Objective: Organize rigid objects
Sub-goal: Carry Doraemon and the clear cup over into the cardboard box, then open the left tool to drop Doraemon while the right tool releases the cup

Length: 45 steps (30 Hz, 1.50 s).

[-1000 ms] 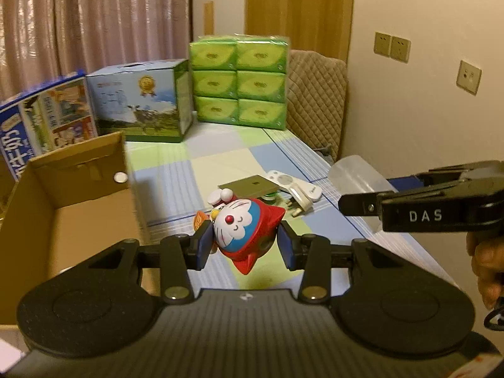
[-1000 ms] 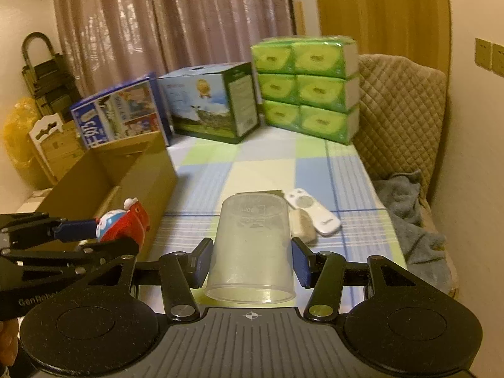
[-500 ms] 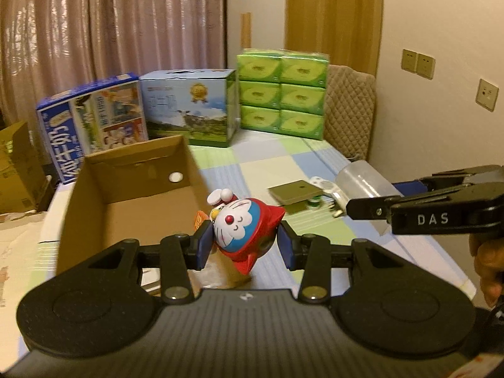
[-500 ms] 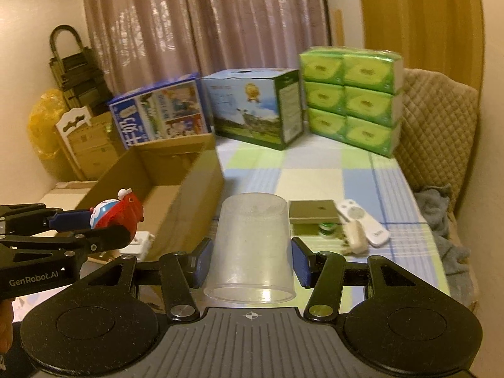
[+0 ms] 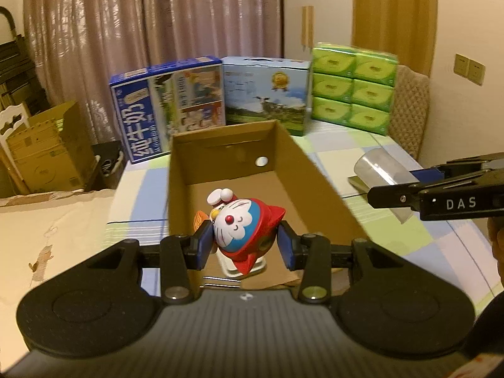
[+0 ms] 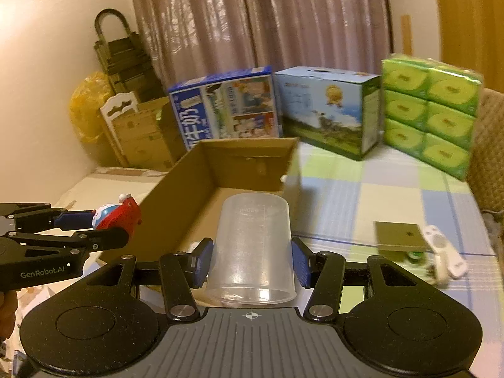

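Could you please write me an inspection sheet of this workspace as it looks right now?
Surface: table under a checked cloth in green, blue and pale squares.
Job's things: open cardboard box; cartoon cat toy; clear plastic cup; something white lies in the box below the toy.
Clutter: flat olive card and white remote on the cloth.
Grippers: left tool shut on the toy over the box; right tool shut on the cup.
Cables: nothing seen.
Surroundings: two printed cartons, green tissue packs, curtains, quilted chair, cardboard boxes on the floor.
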Each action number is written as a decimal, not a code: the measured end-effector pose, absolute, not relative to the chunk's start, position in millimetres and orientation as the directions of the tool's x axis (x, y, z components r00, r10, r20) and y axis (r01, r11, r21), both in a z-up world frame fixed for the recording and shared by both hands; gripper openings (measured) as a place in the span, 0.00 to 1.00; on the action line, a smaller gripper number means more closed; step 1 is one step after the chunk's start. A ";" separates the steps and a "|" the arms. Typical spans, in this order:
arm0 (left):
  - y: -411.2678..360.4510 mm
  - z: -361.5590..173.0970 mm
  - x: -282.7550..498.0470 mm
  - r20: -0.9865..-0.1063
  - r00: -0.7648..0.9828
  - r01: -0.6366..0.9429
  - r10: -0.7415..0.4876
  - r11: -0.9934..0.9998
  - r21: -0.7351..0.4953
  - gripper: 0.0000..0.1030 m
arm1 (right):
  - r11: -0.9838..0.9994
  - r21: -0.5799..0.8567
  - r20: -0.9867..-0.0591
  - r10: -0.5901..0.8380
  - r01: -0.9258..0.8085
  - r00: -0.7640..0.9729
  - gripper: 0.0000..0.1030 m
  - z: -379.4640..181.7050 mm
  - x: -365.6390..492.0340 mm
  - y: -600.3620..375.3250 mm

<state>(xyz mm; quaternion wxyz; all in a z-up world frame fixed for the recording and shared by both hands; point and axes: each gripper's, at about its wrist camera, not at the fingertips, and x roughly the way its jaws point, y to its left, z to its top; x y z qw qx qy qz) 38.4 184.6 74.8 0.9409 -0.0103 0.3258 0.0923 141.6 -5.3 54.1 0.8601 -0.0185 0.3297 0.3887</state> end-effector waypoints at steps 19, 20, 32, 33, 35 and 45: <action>205.9 52.2 51.1 -0.641 0.757 -0.164 0.130 0.987 0.008 0.37 | 0.678 0.286 -0.628 0.666 -0.678 0.402 0.48 27.1 157.0 50.0; 206.2 51.7 52.1 -0.641 0.757 -0.162 0.127 0.987 0.005 0.37 | 0.679 0.286 -0.630 0.665 -0.676 0.401 0.48 26.4 157.3 50.4; 205.4 47.2 62.1 -0.650 0.753 -0.145 0.104 0.989 -0.010 0.37 | 0.689 0.289 -0.640 0.655 -0.665 0.401 0.48 22.0 156.8 53.9; 205.7 46.7 63.5 -0.653 0.751 -0.145 0.101 0.989 -0.014 0.37 | 0.689 0.289 -0.640 0.656 -0.664 0.401 0.48 22.0 156.7 53.8; 207.2 45.2 66.1 -0.664 0.742 -0.146 0.094 0.989 -0.024 0.38 | 0.689 0.289 -0.640 0.655 -0.664 0.402 0.48 22.4 156.6 54.0; 216.7 46.6 57.4 -0.658 0.738 -0.200 0.147 0.980 -0.006 0.37 | 0.693 0.295 -0.637 0.655 -0.658 0.405 0.48 23.7 157.7 51.9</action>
